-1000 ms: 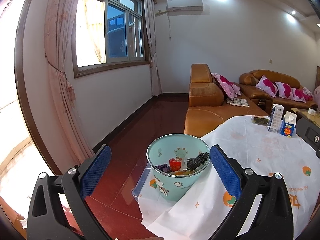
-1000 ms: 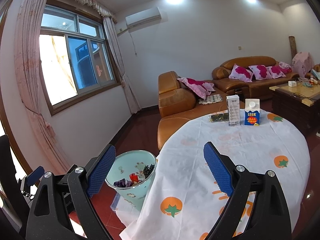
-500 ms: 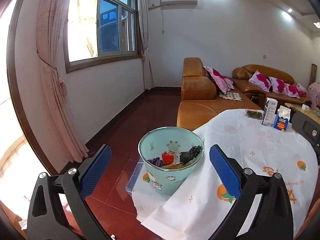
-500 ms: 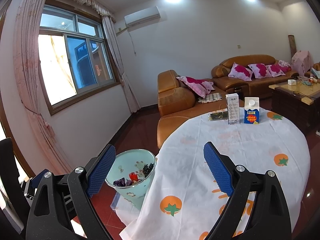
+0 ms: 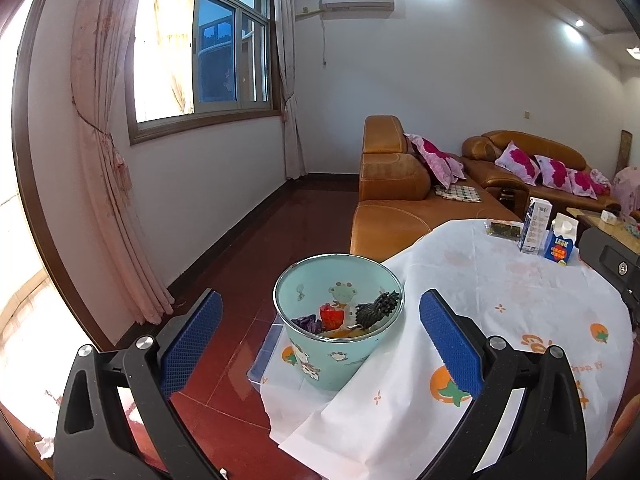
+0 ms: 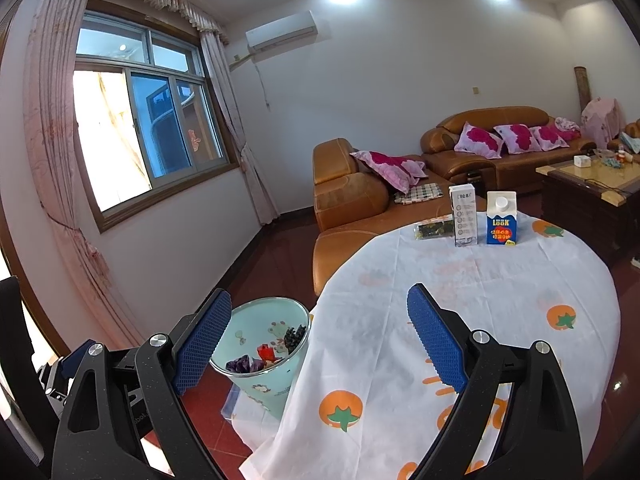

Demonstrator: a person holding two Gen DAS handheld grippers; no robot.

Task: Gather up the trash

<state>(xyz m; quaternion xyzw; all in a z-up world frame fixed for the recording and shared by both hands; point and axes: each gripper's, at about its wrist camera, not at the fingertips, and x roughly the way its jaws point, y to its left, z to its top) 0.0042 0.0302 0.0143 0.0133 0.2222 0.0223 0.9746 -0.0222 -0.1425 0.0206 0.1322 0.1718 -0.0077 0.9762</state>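
A pale teal trash bin (image 5: 338,354) with cartoon prints stands by the table's left edge and holds several scraps: purple, red and black. My left gripper (image 5: 320,296) is open, its blue pads either side of the bin as seen from behind, with nothing held. My right gripper (image 6: 319,294) is open and empty over the near part of the tablecloth, with the bin (image 6: 264,376) lower left of it. On the far side of the table stand a blue milk carton (image 6: 501,222), a white box (image 6: 464,216) and a dark snack packet (image 6: 434,230).
The round table (image 6: 460,304) wears a white cloth with orange fruit prints that hangs over the edge by the bin. A clear plastic piece (image 5: 266,346) lies under the bin. Brown leather sofas (image 6: 348,200) stand behind, and a wooden coffee table (image 6: 588,184) at the right. The floor is red tile.
The left wrist view has tipped very slightly, so the bin sits a little higher in it. Both grippers stay open and in place.
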